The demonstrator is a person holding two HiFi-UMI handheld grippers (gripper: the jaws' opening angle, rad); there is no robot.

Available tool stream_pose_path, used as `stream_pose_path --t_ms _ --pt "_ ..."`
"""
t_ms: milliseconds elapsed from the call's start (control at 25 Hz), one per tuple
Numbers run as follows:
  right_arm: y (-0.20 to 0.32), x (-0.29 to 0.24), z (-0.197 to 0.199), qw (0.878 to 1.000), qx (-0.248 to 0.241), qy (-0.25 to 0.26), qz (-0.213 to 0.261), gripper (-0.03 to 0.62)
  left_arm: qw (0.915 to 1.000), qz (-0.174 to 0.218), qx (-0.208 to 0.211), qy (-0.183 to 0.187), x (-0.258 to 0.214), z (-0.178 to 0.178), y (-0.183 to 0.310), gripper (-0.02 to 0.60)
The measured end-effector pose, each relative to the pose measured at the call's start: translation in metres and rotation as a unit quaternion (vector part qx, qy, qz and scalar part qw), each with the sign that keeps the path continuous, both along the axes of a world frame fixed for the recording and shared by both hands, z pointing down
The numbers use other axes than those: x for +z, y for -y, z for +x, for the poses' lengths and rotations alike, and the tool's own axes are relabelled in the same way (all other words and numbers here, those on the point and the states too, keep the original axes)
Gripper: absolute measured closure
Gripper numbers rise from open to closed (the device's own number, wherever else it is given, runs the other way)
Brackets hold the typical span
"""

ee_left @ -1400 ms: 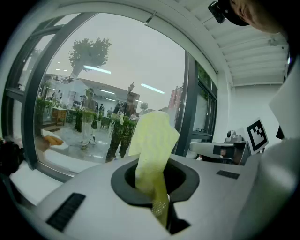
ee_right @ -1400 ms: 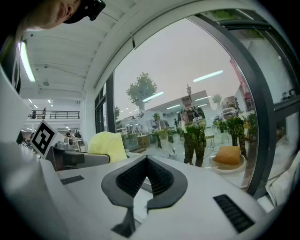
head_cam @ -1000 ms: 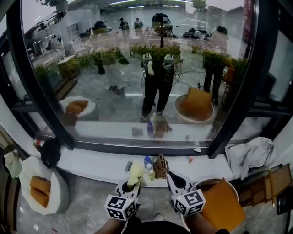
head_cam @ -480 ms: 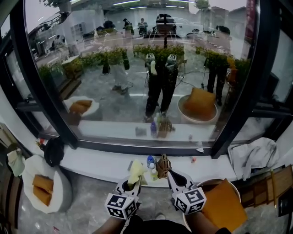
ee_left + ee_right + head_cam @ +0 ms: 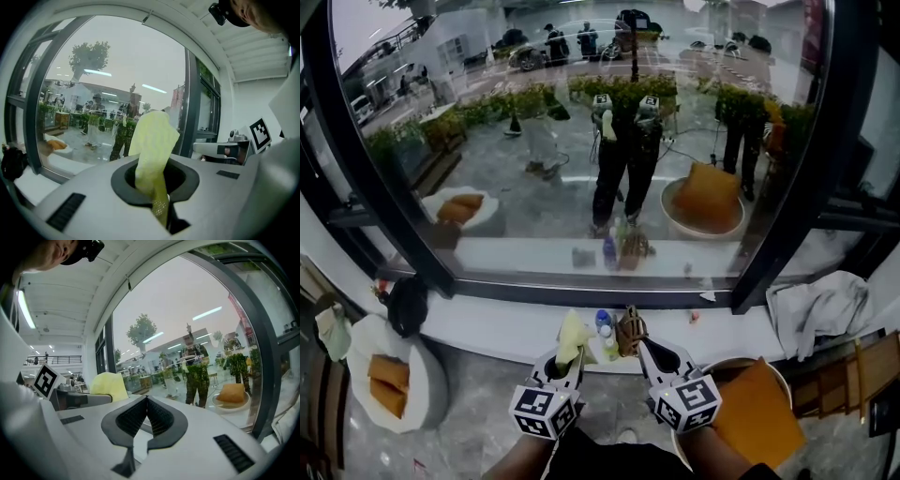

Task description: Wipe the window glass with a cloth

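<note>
the left gripper point(image 5: 158, 192) has its jaws clamped on a soft pale yellow cloth point(image 5: 152, 140) standing up from between them, the right gripper point(image 5: 146, 414) beside it is closed on nothing, and the large black-framed window glass point(image 5: 581, 141) lies beyond both.

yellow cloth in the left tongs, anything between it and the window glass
Nothing visible blocks the yellow cloth from the window glass; a small bottle stands on the sill beside it, below the glass.
</note>
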State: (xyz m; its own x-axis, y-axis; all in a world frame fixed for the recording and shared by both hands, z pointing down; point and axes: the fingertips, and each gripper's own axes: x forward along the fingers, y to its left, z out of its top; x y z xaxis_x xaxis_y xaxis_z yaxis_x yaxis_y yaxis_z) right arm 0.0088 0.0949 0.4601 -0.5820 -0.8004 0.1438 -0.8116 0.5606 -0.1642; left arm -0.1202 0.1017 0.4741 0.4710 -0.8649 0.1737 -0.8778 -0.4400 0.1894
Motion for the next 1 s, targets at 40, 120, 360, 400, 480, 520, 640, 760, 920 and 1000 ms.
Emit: stream_pose_path --t_ms 40,120,360,400,480,520,640,760,920,1000 --pt "0.003 -0.001 0.001 1.000 0.000 0.001 0.000 0.566 1.0000 -0.001 -0.001 0.002 -0.001 0.001 0.004 0.554" --pt "0.010 -0.002 0.003 1.000 0.002 0.002 0.001 0.568 1.0000 -0.002 -0.004 0.004 -0.003 0.004 0.011 0.554" --pt "0.039 -0.006 -0.001 1.000 0.010 0.006 0.005 0.568 1.0000 0.001 0.005 0.005 0.003 -0.003 0.041 0.554" --pt "0.045 -0.007 -0.003 1.000 0.012 0.006 0.006 0.566 1.0000 0.002 0.006 0.005 0.002 -0.005 0.047 0.554" --pt "0.057 -0.006 -0.007 1.000 0.016 0.005 0.006 0.568 1.0000 0.005 0.007 0.003 0.001 -0.010 0.060 0.554" --pt "0.063 -0.007 -0.010 1.000 0.018 0.005 0.007 0.568 0.9999 0.007 0.008 0.003 0.000 -0.013 0.066 0.554" --pt "0.081 -0.008 -0.021 1.000 0.022 0.003 0.007 0.568 0.9999 0.009 0.013 0.002 -0.002 -0.024 0.088 0.554" --pt "0.102 -0.009 -0.035 1.000 0.029 0.002 0.008 0.568 0.9998 0.013 0.015 -0.001 -0.004 -0.041 0.112 0.554" --pt "0.129 -0.013 -0.055 0.999 0.038 0.001 0.009 0.568 0.9998 0.016 0.012 -0.003 -0.007 -0.070 0.147 0.554" --pt "0.143 -0.014 -0.064 0.999 0.044 0.000 0.009 0.568 0.9998 0.019 0.009 -0.004 -0.010 -0.084 0.165 0.554"
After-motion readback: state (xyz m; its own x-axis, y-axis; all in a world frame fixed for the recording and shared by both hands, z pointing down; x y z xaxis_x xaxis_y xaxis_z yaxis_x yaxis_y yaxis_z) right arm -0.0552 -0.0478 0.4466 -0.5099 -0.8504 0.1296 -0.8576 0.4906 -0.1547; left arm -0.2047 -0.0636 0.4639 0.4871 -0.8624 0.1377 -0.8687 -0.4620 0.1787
